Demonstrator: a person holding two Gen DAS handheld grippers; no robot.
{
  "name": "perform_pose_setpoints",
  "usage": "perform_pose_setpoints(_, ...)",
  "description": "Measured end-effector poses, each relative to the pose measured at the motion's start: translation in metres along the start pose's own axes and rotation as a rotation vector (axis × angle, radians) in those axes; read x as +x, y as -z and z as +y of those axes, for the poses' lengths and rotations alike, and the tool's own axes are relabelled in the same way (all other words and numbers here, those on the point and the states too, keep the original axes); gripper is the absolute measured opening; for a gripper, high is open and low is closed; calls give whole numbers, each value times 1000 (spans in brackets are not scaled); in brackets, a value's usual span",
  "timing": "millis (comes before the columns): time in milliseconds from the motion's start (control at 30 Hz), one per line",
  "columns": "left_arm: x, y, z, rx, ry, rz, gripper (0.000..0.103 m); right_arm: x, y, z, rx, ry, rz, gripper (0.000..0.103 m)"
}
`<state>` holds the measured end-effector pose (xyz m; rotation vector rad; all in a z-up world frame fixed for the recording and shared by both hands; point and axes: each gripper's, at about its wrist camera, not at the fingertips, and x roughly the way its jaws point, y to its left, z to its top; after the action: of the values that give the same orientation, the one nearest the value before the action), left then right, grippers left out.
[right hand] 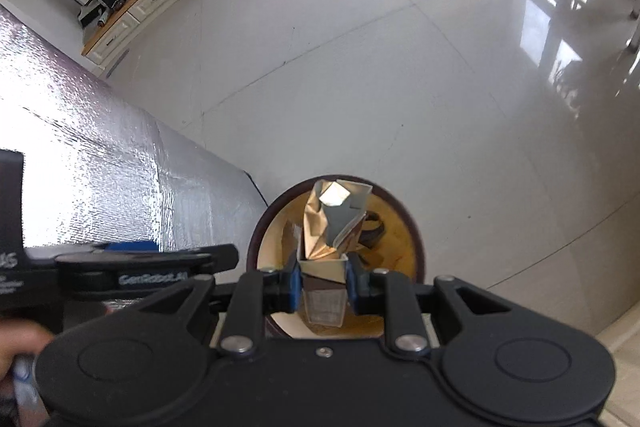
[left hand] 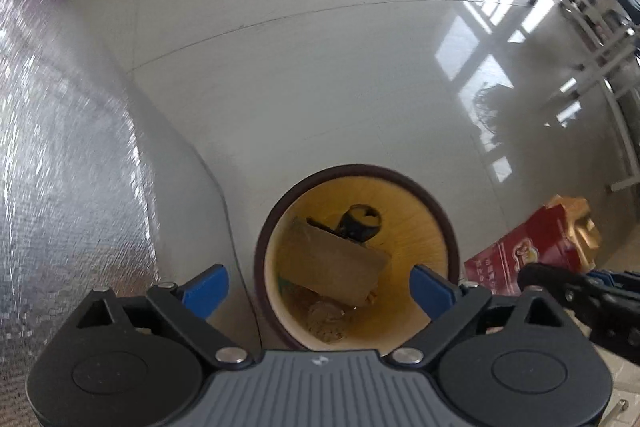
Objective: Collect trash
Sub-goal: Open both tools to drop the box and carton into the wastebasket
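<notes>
1. While the right gripper [right hand: 322, 285] hangs over the waste bin [left hand: 448, 227], its jaws clench a crumpled carton [right hand: 334, 223], presumably for dropping in.
2. Beside it, the left gripper [left hand: 318, 285] is spread wide, empty, above the cardboard [left hand: 332, 267] already binned.
3. Beyond the rim, a silver mat [right hand: 100, 163] flanks one side; glossy floor [right hand: 400, 67] lies open.
</notes>
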<state>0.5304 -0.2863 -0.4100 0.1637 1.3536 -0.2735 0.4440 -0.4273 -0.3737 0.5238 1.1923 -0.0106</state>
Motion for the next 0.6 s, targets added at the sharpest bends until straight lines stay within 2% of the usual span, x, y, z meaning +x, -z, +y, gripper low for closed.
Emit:
perform_pose_setpoints(33, 2, 0, 0, -2, 1, 5, 96, 5, 0, 0, 7, 13, -6, 33)
perform_pose_setpoints(67, 2, 1, 1, 2, 2, 10, 96, 9, 2, 0, 11, 34, -14, 56)
perform_pose_setpoints(100, 3, 3, 1, 7, 0, 13, 96, 11, 4, 0, 14, 65, -22, 66)
perform_pose_setpoints(133, 3, 3, 1, 14, -2, 15, 96, 12, 5, 0, 11, 78, -25, 68)
perform_pose_setpoints(433, 9, 16, 2, 11, -10, 45, 97, 10, 19, -11, -16, 71, 34, 65)
perform_pose_setpoints(533, 11, 18, 4, -9, -15, 42, 103, 12, 16, -9, -7, 72, 29, 65)
perform_pose_setpoints(600, 9, 19, 7, -23, -18, 37, 103, 11, 15, -9, -10, 73, 28, 66)
